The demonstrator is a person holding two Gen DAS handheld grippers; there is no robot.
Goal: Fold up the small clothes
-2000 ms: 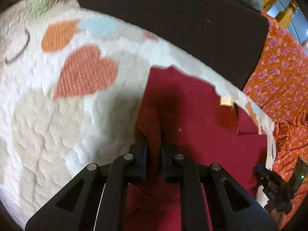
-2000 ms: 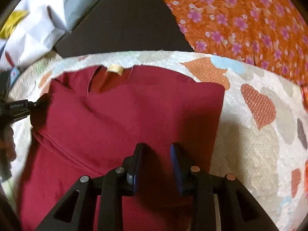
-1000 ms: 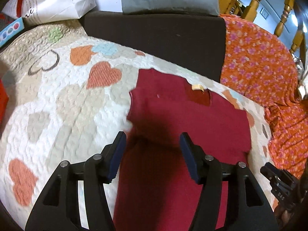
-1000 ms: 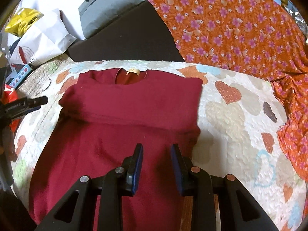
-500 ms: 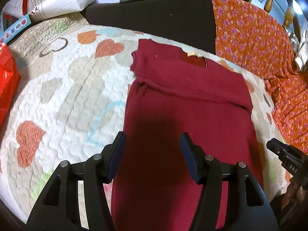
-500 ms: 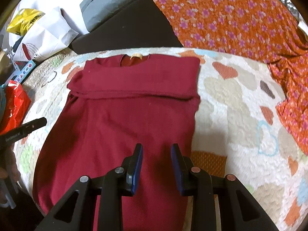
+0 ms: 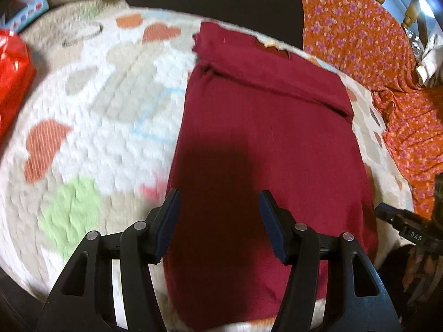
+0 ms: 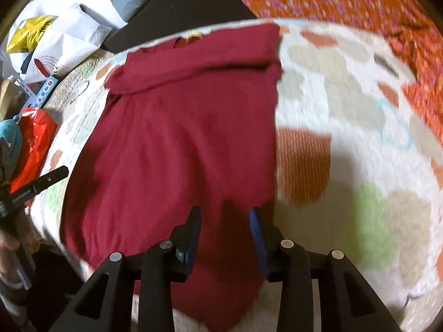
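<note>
The left gripper (image 7: 218,204) is pointing steeply downward with its jaws standing apart, gripping nothing; the right gripper (image 8: 224,220) is angling down too, its jaws opening.

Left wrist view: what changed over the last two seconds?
The left tool let go of the dark red shirt's folded sleeve part, opened, and pulled back toward the hem. The right tool also backed away to the hem; its jaws are opening, with nothing gripped. The shirt stayed flat on the heart-patterned quilt, top band folded over.
</note>
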